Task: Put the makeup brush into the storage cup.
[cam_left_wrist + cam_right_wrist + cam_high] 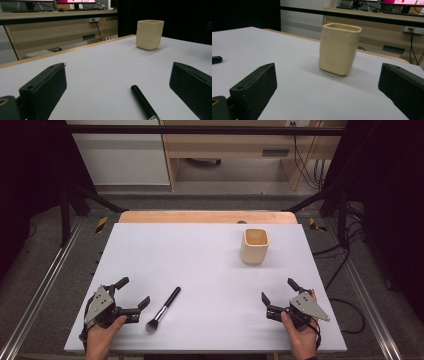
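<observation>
Lying flat on the white table top (200,265), near its front left part, is one makeup brush (164,308): black handle, silver ferrule, dark bristle head. It rests at a slant, bristles toward the person's edge and handle end pointing away and to the right. In the left gripper view the handle (143,102) shows low between the two jaws, touching neither.

Left gripper (134,293): held in the person's left hand (102,336) just left of the brush, low over the table. Jaws stand wide apart, nothing between the pads; the nearer jaw tip is just beside the brush but apart from it. Grey three-cornered plate on top.

Right gripper (278,291): held in the right hand (300,335) at the front right of the table, well apart from the brush. Jaws spread wide, holding nothing. In its own view the jaws frame the cup from a distance, and the end of the brush handle (216,59) appears at the left edge.

One cream cup (255,245), square-sided with rounded corners, upright and mouth open, toward the far right of the table; its inside is not visible enough to tell the contents.

Beyond the far table edge: a wooden strip (207,217), then grey floor and light wooden furniture (230,145). Black cables (345,250) trail on the floor to the right.
</observation>
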Demonstrator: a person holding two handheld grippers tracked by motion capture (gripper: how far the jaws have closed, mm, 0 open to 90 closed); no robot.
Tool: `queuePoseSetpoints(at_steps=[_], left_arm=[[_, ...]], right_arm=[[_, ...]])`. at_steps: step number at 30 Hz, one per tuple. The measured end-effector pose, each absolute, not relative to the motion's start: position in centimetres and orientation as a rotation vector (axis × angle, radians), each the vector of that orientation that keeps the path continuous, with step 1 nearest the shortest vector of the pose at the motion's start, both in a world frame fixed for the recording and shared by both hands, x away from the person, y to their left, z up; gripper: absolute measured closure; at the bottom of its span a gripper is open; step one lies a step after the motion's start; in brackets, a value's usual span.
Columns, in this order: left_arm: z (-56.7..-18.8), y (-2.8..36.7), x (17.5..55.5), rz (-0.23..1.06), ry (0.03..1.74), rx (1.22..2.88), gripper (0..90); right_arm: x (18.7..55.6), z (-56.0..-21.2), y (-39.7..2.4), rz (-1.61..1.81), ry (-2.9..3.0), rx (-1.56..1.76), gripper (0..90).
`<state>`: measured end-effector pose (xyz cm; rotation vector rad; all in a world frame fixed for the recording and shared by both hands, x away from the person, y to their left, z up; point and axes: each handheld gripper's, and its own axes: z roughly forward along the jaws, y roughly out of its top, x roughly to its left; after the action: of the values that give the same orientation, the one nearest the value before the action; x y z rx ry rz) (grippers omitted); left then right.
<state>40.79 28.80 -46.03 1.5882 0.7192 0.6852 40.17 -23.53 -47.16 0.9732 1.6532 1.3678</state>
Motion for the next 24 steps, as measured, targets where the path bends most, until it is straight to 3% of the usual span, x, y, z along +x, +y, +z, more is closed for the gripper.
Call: queuePoseSetpoints(at_steps=[12,24], left_arm=[[-45.7,28.5,40.3,0.670,0.729,1.629,1.3],[-43.6,26.4,40.2,0.677,0.739,1.790,2.2]], right_arm=[[40.0,-47.1,-23.3,1.347,1.663,0.954,2.2],[39.9,-47.0,-23.2,1.353,1.671,0.936,2.2]])
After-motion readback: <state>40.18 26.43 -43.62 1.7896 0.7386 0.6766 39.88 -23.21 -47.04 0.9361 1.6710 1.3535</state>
